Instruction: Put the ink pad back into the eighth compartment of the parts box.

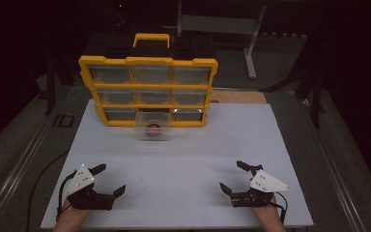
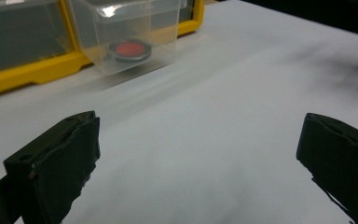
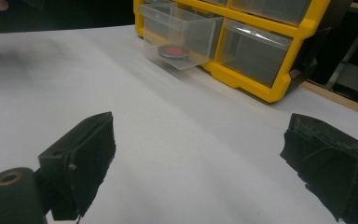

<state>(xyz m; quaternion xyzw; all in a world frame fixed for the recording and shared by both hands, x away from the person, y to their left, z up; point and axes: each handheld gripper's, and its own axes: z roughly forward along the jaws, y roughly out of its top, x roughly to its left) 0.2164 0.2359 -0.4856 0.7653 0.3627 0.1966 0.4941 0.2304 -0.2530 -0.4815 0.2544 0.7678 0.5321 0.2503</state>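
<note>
A yellow organiser cabinet (image 1: 148, 61) with clear drawers stands at the back of the white table (image 1: 183, 164). Its bottom middle drawer (image 1: 152, 126) is pulled out and holds a round red and dark disc (image 1: 152, 129). The same drawer (image 2: 130, 32) and disc (image 2: 129, 49) appear ahead in the left gripper view; the drawer (image 3: 179, 35) and disc (image 3: 173, 51) also show in the right gripper view. My left gripper (image 1: 108, 180) rests open near the front left, and my right gripper (image 1: 234, 177) rests open near the front right. Nothing sits between either pair of jaws.
The cabinet's carry handle (image 1: 151, 37) sticks up behind it. A grey metal stand (image 1: 251, 46) is on the floor beyond the table. A wooden strip (image 1: 236, 96) lies behind the white surface at the right.
</note>
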